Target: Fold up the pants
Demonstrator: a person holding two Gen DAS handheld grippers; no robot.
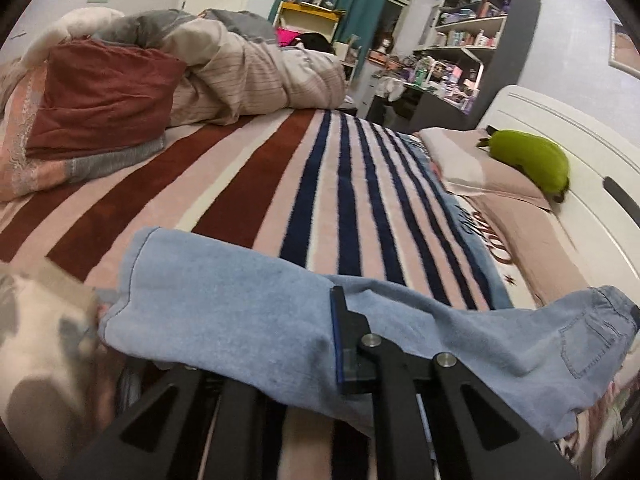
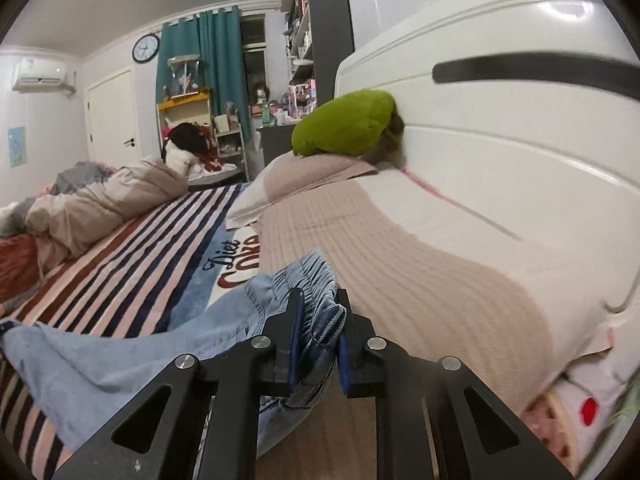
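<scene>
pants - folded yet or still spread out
Not neatly folded: the pants hang stretched between both grippers above the striped blanket. The right gripper pinches the gathered waistband; the left gripper's fingers are mostly hidden by the leg.

Light blue, soft denim pants (image 1: pixel 248 320) with a gathered elastic waistband (image 2: pixel 316 280) stretch across the lower frame over the striped blanket (image 1: pixel 240 184), waistband bunched at lower centre in the right view.

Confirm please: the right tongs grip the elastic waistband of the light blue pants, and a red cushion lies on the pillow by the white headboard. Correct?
Not quite. In the right wrist view, the cushion is green, not red. The right tongs do grip the waistband of the pants.
</scene>
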